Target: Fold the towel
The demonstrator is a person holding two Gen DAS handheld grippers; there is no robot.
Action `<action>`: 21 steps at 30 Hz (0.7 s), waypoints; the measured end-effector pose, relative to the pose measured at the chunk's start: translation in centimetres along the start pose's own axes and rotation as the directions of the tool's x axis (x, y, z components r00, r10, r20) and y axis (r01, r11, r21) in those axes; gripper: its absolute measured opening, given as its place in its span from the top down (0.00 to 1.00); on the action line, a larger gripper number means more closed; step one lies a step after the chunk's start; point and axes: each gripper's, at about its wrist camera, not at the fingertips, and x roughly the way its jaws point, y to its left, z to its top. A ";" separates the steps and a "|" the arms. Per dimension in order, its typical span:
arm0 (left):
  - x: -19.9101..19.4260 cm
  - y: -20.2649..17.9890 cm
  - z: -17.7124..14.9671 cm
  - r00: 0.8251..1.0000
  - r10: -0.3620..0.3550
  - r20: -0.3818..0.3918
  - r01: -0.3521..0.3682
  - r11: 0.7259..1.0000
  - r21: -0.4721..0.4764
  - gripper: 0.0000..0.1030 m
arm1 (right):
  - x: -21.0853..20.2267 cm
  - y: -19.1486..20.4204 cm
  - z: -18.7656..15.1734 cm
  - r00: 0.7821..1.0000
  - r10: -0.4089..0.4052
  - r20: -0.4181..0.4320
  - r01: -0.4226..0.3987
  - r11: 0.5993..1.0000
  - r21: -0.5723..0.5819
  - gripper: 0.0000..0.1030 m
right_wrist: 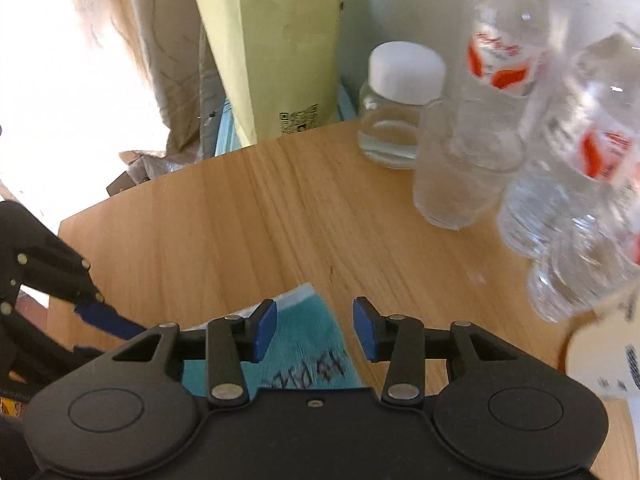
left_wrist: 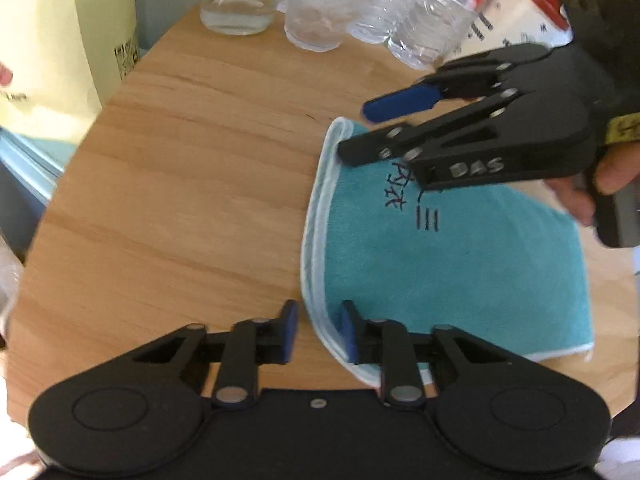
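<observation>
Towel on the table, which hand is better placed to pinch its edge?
Probably left: the hem of the towel runs between the open jaws of the left gripper. The right gripper hovers over the far corner, jaws wider.

Light wooden table (right_wrist: 256,208), pale wall (right_wrist: 420,4) behind, glaring daylight at left, yellow-green carton (right_wrist: 276,40) standing beside table

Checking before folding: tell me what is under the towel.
The table shows all round the towel, which lies on it. Whatever else is beneath is covered.
</observation>
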 end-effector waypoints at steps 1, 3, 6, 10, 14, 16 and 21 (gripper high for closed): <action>-0.1 0.0 -0.3 1.000 -0.018 0.006 0.018 1.000 -0.005 0.93 | 0.7 -0.1 0.1 1.000 0.020 -0.015 -0.020 1.000 -0.009 0.55; -0.3 0.0 -0.7 0.999 -0.041 0.016 0.041 0.999 -0.014 0.94 | 0.9 -0.4 0.1 0.996 0.074 -0.048 -0.075 0.997 -0.012 0.91; -0.5 0.1 -1.2 0.998 -0.065 0.005 0.065 0.997 -0.038 0.94 | -0.2 -0.6 0.1 0.990 0.125 -0.068 -0.126 0.992 -0.003 0.93; -0.9 0.2 -2.0 0.997 -0.080 -0.016 0.079 0.995 -0.065 0.94 | -2.6 -1.1 -0.1 0.982 0.182 -0.050 -0.181 0.983 0.033 0.93; -0.7 0.4 -2.4 0.993 -0.112 -0.039 0.107 0.988 -0.114 0.94 | -1.9 -1.3 0.1 0.978 0.193 -0.079 -0.190 0.981 0.047 0.93; -0.3 0.2 -2.7 0.996 -0.072 -0.050 0.067 0.994 -0.085 0.94 | -1.2 -1.2 0.2 0.979 0.181 -0.094 -0.178 0.983 0.038 0.93; 0.4 1.2 -3.3 0.996 -0.061 -0.064 0.054 0.993 -0.107 0.92 | 1.8 -0.2 0.3 0.985 0.125 -0.120 -0.129 0.992 -0.019 0.92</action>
